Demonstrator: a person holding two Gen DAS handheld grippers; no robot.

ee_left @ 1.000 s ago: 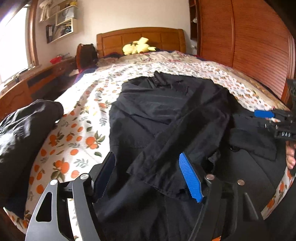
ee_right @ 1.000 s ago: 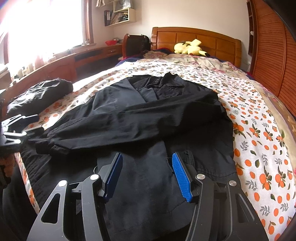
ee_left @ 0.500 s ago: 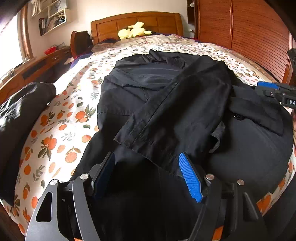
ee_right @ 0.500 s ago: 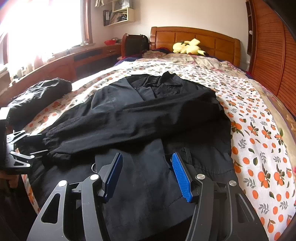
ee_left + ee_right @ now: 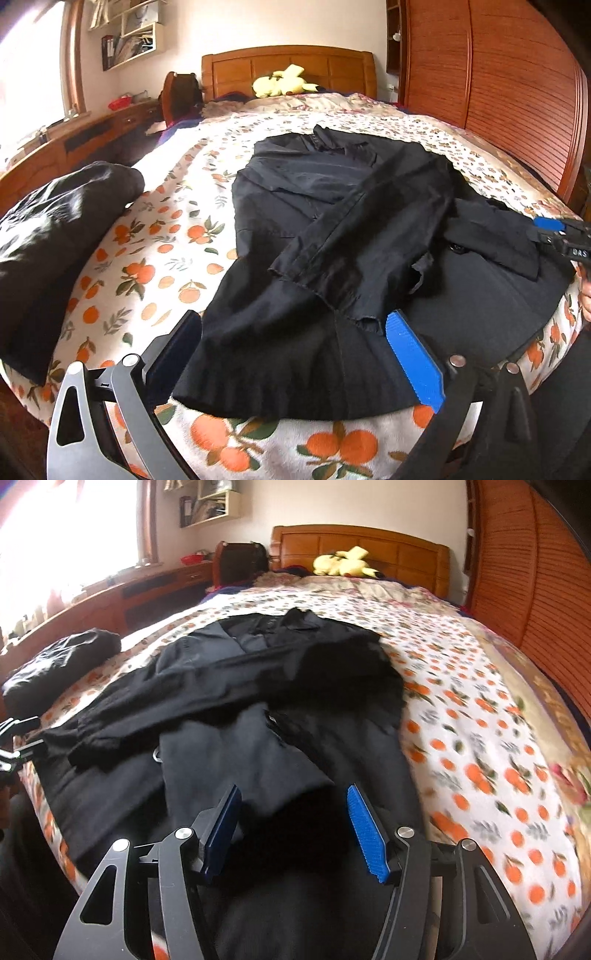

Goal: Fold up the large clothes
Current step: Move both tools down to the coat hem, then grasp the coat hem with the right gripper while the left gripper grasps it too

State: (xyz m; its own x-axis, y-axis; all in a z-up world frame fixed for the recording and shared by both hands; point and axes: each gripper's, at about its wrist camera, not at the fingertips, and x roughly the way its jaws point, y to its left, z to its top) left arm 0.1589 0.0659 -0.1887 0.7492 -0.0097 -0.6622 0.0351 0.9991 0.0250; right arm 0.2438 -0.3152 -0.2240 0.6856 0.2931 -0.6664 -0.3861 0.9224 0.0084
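A large black coat (image 5: pixel 332 221) lies flat on the bed with its collar toward the headboard and one sleeve (image 5: pixel 362 236) folded slantwise across its body. My left gripper (image 5: pixel 293 315) hangs over the coat's hem at the foot of the bed. Its jaws are opening wide and the pads press on nothing. My right gripper (image 5: pixel 294 788) hovers over the lower right part of the coat (image 5: pixel 258 701). Its jaws are opening too, with cloth below them but not pinched. Each view shows the other gripper at its edge: the right gripper (image 5: pixel 554 230) and the left gripper (image 5: pixel 16 734).
The bed sheet (image 5: pixel 155 266) has an orange fruit print. Another dark garment (image 5: pixel 55 229) is bundled at the bed's left edge. A yellow plush toy (image 5: pixel 282 81) rests by the wooden headboard (image 5: pixel 288 62). A slatted wooden wardrobe (image 5: pixel 498 92) stands on the right and a desk (image 5: pixel 155 587) on the left.
Both grippers have drawn back toward the foot of the bed, so more of the coat and sheet shows. The left jaws have spread much wider, the right jaws slightly.
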